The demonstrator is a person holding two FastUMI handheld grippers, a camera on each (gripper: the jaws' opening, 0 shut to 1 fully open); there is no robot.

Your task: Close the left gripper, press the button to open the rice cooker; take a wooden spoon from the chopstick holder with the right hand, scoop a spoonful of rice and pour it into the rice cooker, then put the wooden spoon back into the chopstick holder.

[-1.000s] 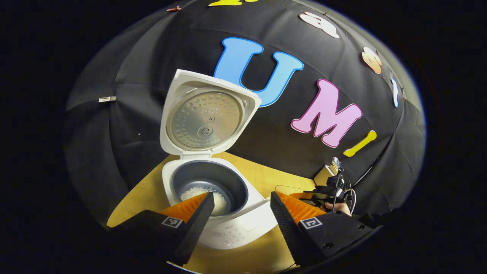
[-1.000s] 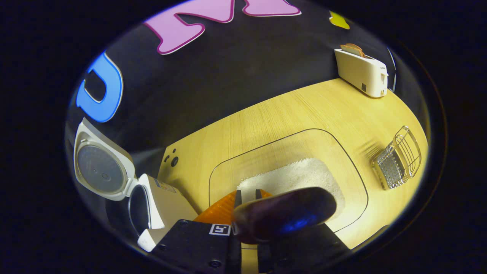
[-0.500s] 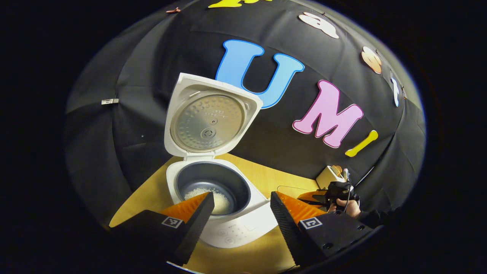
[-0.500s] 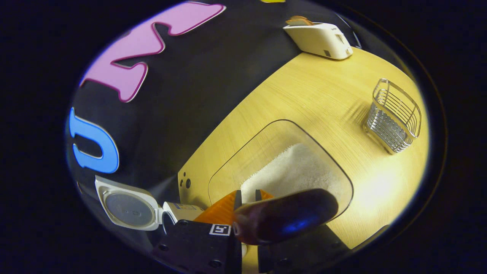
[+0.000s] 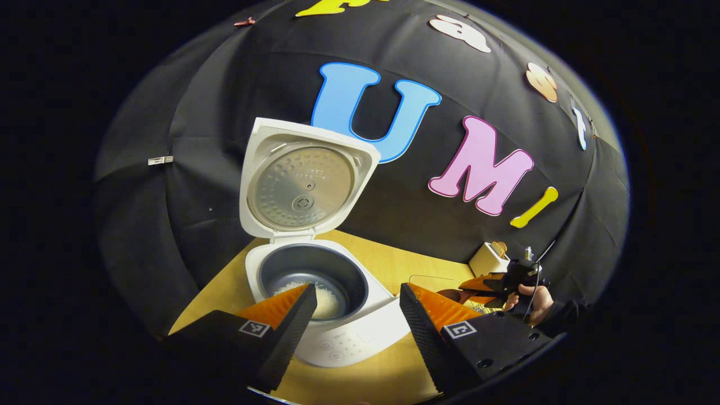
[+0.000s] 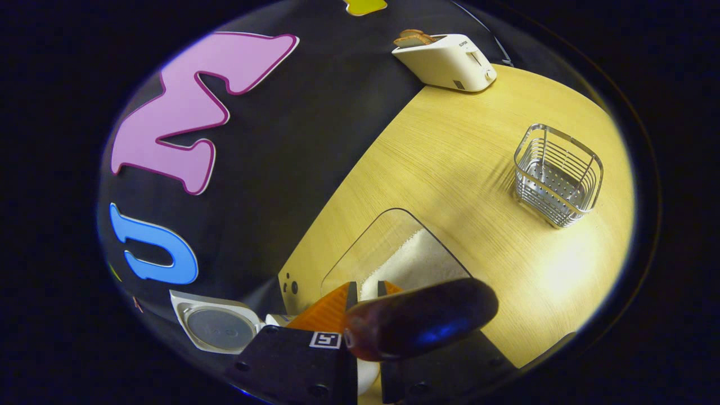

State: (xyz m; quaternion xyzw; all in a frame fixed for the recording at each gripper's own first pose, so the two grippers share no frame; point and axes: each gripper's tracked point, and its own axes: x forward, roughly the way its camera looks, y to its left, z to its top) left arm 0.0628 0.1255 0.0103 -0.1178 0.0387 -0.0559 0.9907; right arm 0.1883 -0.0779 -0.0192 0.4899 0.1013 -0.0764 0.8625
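The white rice cooker (image 5: 343,332) stands with its lid (image 5: 304,180) up, and some rice lies in its dark pot (image 5: 315,278). My left gripper (image 5: 354,306) hovers open just in front of the cooker, holding nothing. My right gripper (image 6: 365,288) is shut on the wooden spoon (image 6: 422,318), whose dark bowl lies across the lower part of the right gripper view. Beyond it sit a clear tray (image 6: 365,247) of rice and the wire chopstick holder (image 6: 557,174) at the right. In the left gripper view the right gripper (image 5: 498,283) is far right, held by a hand (image 5: 533,297).
A white toaster (image 6: 444,53) with bread stands at the table's (image 6: 478,129) back edge by the black wall, also seen small as the toaster (image 5: 488,259) in the left gripper view. The cooker lid (image 6: 216,329) shows low left in the right gripper view.
My right gripper has swung with the spoon away from the cooker, bringing the chopstick holder nearer the view's middle. In the left gripper view it slid right. The left gripper barely moved.
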